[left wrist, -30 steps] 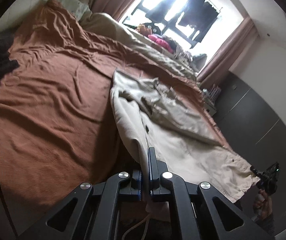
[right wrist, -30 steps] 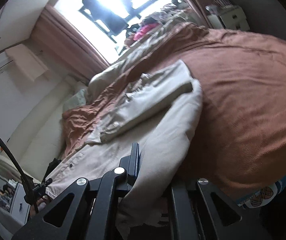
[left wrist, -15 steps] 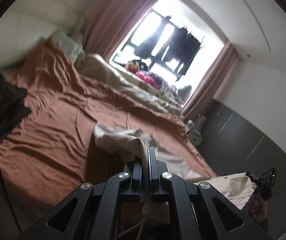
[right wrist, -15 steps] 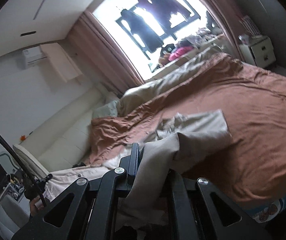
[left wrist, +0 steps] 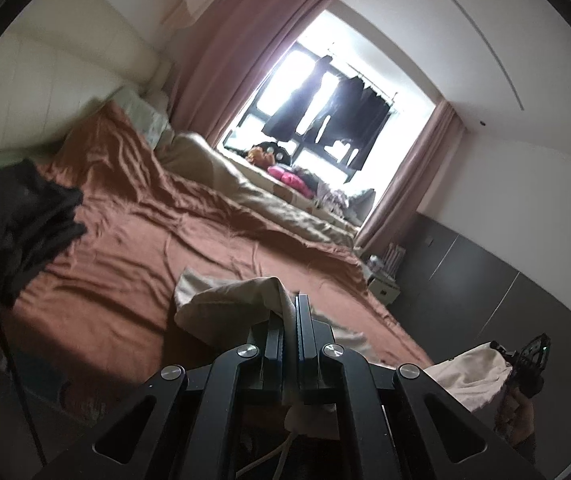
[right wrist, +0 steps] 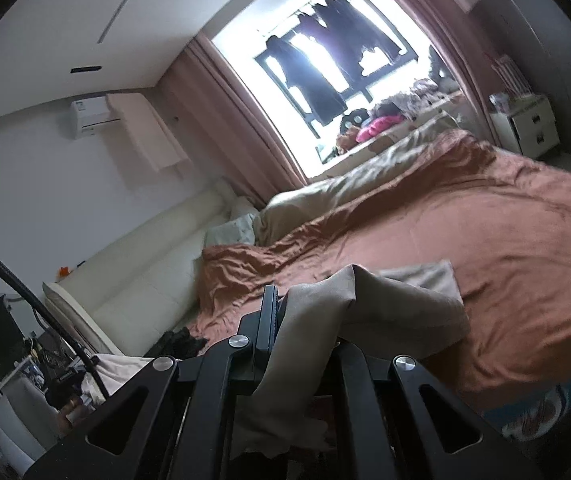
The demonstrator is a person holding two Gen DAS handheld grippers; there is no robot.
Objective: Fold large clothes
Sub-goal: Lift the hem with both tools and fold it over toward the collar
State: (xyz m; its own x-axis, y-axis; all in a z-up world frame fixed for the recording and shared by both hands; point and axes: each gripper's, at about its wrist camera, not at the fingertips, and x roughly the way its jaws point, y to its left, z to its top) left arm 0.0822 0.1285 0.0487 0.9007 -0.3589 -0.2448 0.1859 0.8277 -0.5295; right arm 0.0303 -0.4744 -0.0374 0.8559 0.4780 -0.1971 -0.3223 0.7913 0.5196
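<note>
garment: beige coat [left wrist: 225, 304], soft, limp, bulky, drapes over bed [left wrist: 125, 240] near edge | left gripper [left wrist: 290, 320] clamped on hem | right gripper [right wrist: 281, 320] clamped on hem | hold: hem corners

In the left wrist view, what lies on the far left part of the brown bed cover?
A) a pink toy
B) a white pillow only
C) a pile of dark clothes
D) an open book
C: a pile of dark clothes lies on the brown bed cover at its left edge, apart from the beige garment held in the left gripper.
</note>
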